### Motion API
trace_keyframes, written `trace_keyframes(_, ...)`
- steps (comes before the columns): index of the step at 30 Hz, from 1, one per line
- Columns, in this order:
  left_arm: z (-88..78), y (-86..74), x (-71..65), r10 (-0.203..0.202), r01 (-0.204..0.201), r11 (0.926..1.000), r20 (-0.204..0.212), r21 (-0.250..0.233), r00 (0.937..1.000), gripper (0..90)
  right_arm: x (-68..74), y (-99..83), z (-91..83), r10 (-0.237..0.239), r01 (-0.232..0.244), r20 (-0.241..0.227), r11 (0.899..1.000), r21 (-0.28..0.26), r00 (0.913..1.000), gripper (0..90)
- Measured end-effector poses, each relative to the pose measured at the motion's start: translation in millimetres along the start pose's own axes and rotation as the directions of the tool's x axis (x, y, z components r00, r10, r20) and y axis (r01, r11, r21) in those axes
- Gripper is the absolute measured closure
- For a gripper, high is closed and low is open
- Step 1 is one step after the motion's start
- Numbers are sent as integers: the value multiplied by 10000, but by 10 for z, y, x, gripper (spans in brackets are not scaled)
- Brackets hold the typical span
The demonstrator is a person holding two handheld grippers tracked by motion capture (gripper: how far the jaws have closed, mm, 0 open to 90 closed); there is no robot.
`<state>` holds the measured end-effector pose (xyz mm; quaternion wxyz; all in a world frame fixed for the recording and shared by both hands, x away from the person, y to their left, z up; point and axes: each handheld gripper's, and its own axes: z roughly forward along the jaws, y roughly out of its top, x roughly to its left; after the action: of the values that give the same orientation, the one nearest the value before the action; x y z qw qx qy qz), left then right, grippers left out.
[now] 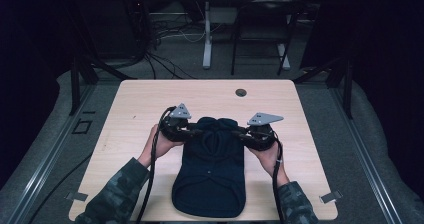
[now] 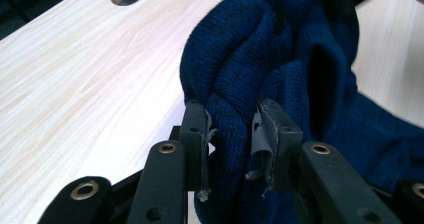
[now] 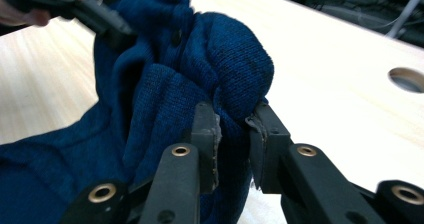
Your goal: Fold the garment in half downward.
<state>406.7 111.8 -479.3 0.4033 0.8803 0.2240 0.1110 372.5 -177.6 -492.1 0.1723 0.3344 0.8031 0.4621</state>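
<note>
A dark blue knitted garment (image 1: 212, 174) lies on the light wooden table (image 1: 135, 109), its far end bunched and lifted. My left gripper (image 1: 196, 131) grips that far end from the left, and my right gripper (image 1: 235, 133) grips it from the right. Seen from the left gripper, my left gripper (image 2: 232, 129) has its jaws shut on a fold of the blue knit (image 2: 280, 49). Seen from the right gripper, my right gripper (image 3: 232, 126) pinches another fold of the knit (image 3: 200, 49), with the other gripper (image 3: 95, 9) farther off at the upper left.
A round cable hole (image 1: 241, 92) sits near the table's far edge. Beyond the table are desk legs (image 1: 207, 39) and cables on a grey floor. Bare tabletop lies left and right of the garment. Metal clips (image 1: 330, 197) sit at the near corners.
</note>
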Motion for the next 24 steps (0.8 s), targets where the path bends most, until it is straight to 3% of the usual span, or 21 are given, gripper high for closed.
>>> trace_keyframes(3, -9, 2, -12, 89, -89, 10000, 9, 25, 10000, 685, 3, -4, -3, -58, 58, 28, 9999, -87, 10000, 761)
trace_keyframes(6, -31, 15, -6, 235, -238, 9996, -305, -118, 9993, 704, 18, 16, -20, -288, 290, 139, 9995, -132, 9995, 758)
trace_keyframes(11, -40, 25, -13, 243, -254, 9994, -442, -245, 9987, 703, 58, 47, -35, -621, 628, 302, 9977, -259, 9976, 762)
trace_keyframes(13, -32, 27, -8, 104, -107, 9999, -262, -129, 9996, 672, 61, 51, -45, -692, 700, 266, 9972, -274, 9972, 765)
trace_keyframes(15, 1, 28, -12, 93, -93, 9995, -11, 295, 10000, 649, 60, 53, -53, -673, 681, 217, 9970, -378, 9975, 774)
trace_keyframes(17, 74, 16, -56, 351, -364, 9950, 149, 927, 9993, 607, 59, 51, -54, -692, 704, 254, 9963, -488, 9973, 783)
trace_keyframes(18, 89, 8, -72, 467, -476, 9942, 121, 959, 9988, 617, 64, 54, -58, -718, 733, 293, 9959, -538, 9970, 783)
trace_keyframes(20, 95, 2, -78, 530, -537, 9940, 103, 951, 9985, 661, 71, 59, -67, -765, 784, 333, 9951, -606, 9965, 784)
trace_keyframes(24, 80, -22, -56, 335, -338, 9982, 80, 488, 9994, 695, 72, 60, -85, -833, 854, 338, 9941, -665, 9960, 783)
